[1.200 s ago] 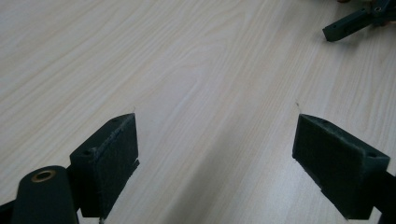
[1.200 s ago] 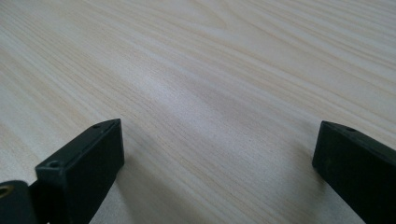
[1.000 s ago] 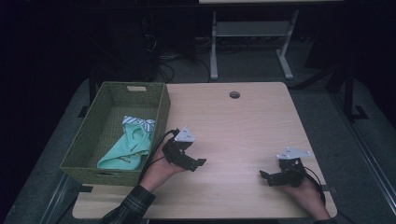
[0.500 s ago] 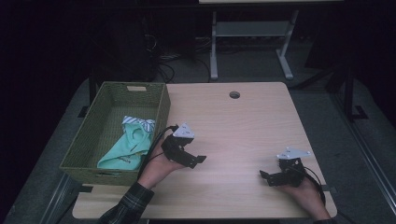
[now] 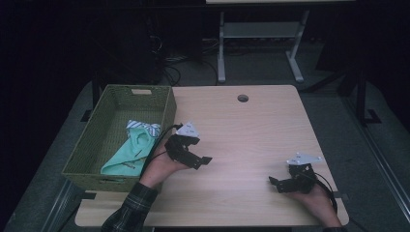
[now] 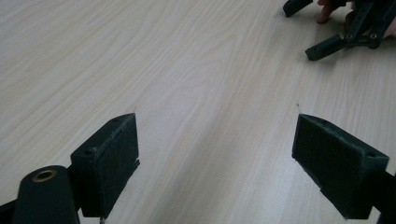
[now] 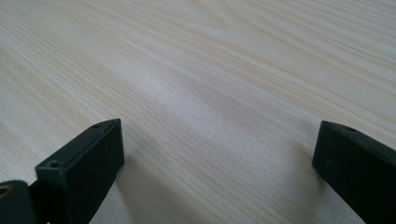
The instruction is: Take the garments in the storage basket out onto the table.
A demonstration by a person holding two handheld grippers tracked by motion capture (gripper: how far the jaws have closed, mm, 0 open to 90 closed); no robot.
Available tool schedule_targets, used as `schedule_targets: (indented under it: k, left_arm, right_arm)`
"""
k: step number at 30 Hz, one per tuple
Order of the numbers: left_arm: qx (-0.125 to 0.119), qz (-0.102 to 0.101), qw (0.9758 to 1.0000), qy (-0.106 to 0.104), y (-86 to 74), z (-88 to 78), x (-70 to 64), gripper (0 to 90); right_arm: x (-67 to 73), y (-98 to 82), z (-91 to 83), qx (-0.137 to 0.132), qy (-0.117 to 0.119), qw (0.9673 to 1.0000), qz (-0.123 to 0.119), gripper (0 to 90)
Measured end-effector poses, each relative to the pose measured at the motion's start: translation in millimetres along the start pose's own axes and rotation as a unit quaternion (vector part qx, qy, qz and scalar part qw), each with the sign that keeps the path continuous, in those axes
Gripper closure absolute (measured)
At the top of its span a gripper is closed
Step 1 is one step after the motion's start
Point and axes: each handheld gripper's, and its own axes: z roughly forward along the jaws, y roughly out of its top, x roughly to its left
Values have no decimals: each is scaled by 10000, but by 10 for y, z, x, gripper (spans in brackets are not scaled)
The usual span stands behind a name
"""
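Left gripper (image 5: 193, 157) fingers spread wide, holding nothing, just right of the basket (image 5: 163, 104), green cloth (image 5: 128, 152) inside it, right gripper (image 5: 280, 183) fingers spread over bare surface (image 5: 251, 125).

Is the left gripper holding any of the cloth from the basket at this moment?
No: in the left gripper view the left gripper has its jaws wide apart over bare table, and the mint cloth lies in the green basket.
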Motion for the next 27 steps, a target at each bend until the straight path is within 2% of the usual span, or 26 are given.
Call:
schedule_targets:
  k: [5, 7, 11, 13, 27]
  left_arm:
    - [-94, -45, 9999, 3, 3, -73, 64, 138]
    - [-179, -122, 9997, -105, 2, -87, 84, 138]
    - [-150, -105, 9997, -168, 28, -99, 106, 138]
    - [-103, -7, 9999, -88, 46, -111, 106, 138]
    - [-249, -87, 9996, 143, 61, -317, 183, 146]
  right_arm:
    - [-1, 1, -1, 9, 3, 10000, -3, 15]
    - [-2, 2, 0, 9, 7, 10000, -13, 15]
    - [-5, 3, 0, 11, 18, 10000, -19, 15]
    - [-6, 2, -1, 10, 22, 10000, -21, 15]
    - [-8, 2, 1, 0, 21, 10000, -37, 15]
